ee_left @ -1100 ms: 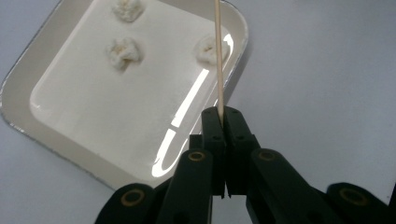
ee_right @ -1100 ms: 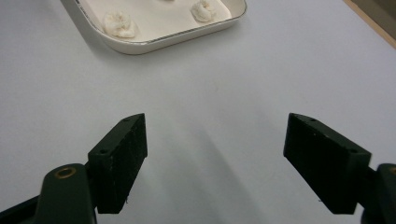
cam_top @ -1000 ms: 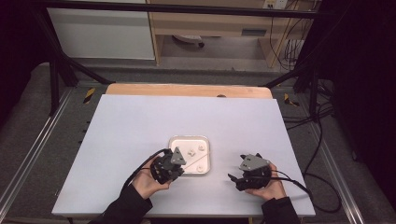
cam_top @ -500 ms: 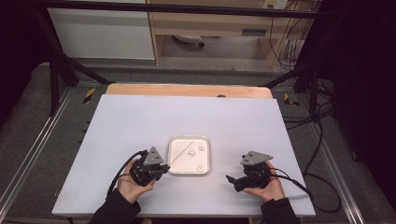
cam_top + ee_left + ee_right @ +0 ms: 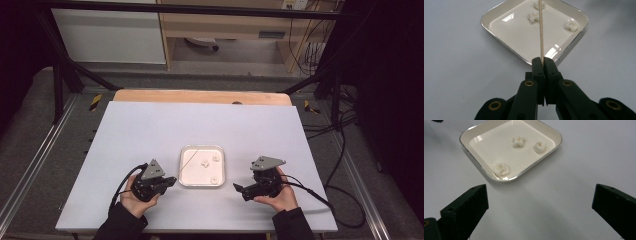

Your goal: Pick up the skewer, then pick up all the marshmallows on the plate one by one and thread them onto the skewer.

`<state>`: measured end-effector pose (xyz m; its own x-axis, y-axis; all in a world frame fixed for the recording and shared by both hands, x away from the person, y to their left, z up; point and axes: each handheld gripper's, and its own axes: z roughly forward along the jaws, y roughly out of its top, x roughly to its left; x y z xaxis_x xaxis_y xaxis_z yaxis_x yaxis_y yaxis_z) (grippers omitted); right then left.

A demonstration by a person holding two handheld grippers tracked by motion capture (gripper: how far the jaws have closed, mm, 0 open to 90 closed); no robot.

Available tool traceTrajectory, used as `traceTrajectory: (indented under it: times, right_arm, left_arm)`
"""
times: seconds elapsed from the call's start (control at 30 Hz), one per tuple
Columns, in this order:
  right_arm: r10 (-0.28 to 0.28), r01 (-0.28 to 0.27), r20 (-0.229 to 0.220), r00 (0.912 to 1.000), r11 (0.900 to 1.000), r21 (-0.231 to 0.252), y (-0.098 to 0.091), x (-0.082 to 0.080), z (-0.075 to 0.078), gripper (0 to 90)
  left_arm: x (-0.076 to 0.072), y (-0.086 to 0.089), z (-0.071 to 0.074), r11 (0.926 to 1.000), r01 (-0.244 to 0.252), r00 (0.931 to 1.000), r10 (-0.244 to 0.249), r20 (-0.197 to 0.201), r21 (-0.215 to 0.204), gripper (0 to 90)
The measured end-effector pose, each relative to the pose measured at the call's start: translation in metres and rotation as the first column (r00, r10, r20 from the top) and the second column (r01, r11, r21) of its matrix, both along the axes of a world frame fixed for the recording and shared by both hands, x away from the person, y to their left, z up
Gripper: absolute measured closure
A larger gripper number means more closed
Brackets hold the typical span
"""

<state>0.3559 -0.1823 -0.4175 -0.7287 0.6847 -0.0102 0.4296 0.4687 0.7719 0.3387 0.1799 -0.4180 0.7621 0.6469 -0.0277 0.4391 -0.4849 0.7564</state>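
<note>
Pinching a skewer [image 5: 541,30] over the tray [image 5: 499,13], left hand-held gripper [image 5: 543,60]

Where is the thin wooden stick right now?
In the left gripper view, the wooden stick is clamped in the left tool, reaching over the white tray.

Left hand [image 5: 134,196]: enters from the bottom edge, dark sleeve, wrapped around the gripper body.
Left gripper [image 5: 171,179]: held low and about level, jaws pressed together on a thin stick [image 5: 540,32].
Right hand [image 5: 276,194]: enters from the bottom edge, cupping the gripper from below.
Right gripper [image 5: 237,188]: low, pointing toward the left gripper; jaws have just been opening, now wide apart, nothing between them.
</note>
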Motion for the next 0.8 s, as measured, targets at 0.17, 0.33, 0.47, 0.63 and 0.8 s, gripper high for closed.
traceTrajectory:
  times: [0.17,0.33,0.47,0.63,0.8]
  right_arm:
    - [-0.021,0.021,-0.001,0.9998,0.9998,-0.006,0.011,0.008,0.004,1.6]
    - [-0.02,0.02,-0.005,0.9998,0.9997,0.014,0.022,0.017,0.004,1.7]
    - [-0.022,0.022,-0.011,0.9997,0.9992,0.032,0.032,0.024,0.004,1.8]
    - [-0.006,0.006,-0.015,0.9999,0.9996,0.029,0.041,0.029,0.004,1.8]
    - [-0.002,0.002,-0.018,0.9998,0.9993,0.038,0.051,0.036,0.004,2.1]
  left_arm:
    - [-0.001,0.004,-0.004,0.9999,-0.011,0.9999,0.011,-0.008,-0.008,88.5]
    - [0.0,0.006,-0.006,0.9998,-0.014,0.9997,0.014,-0.017,-0.014,88.5]
    - [0.0,0.006,-0.007,0.9995,-0.019,0.9997,0.018,-0.017,-0.024,88.5]
    - [0.0,0.007,-0.007,0.9992,-0.021,0.9997,0.021,-0.014,-0.034,88.5]
    - [0.0,0.008,-0.007,0.9987,-0.021,0.9997,0.021,-0.015,-0.047,88.5]
